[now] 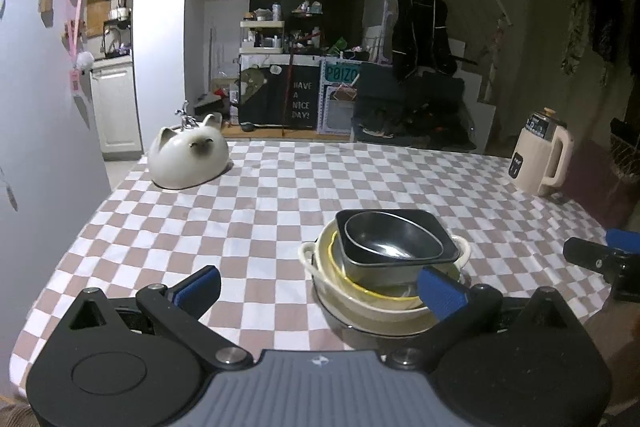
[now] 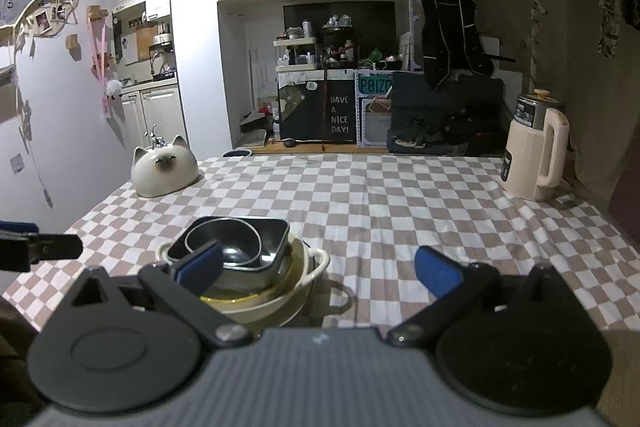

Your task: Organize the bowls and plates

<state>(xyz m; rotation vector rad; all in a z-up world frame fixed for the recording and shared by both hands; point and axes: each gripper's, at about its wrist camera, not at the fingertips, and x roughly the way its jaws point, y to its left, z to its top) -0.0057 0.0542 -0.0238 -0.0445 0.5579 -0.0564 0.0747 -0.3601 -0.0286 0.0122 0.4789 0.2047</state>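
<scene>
One stack [image 1: 384, 267] holds all the dishes in the left wrist view, near right on the table [image 1: 240, 219]; the left gripper [image 1: 320, 287] gapes wide, empty. In the right wrist view the stack [image 2: 244, 263] sits near left, the right gripper [image 2: 320, 267] fully spread, holding nothing, so stacking looks done.

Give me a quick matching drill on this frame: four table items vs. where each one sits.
Things:
1. cat-shaped bowl
2. cream jug
3. black oval bowl
4. white two-handled dish

Places:
A. far right of the checked cloth
B. top of the stack, nested in the square black dish
C. far left corner, upside down
D. low in the stack, under the yellow-rimmed bowl

Pairs: 1-C, 2-A, 3-B, 4-D
</scene>
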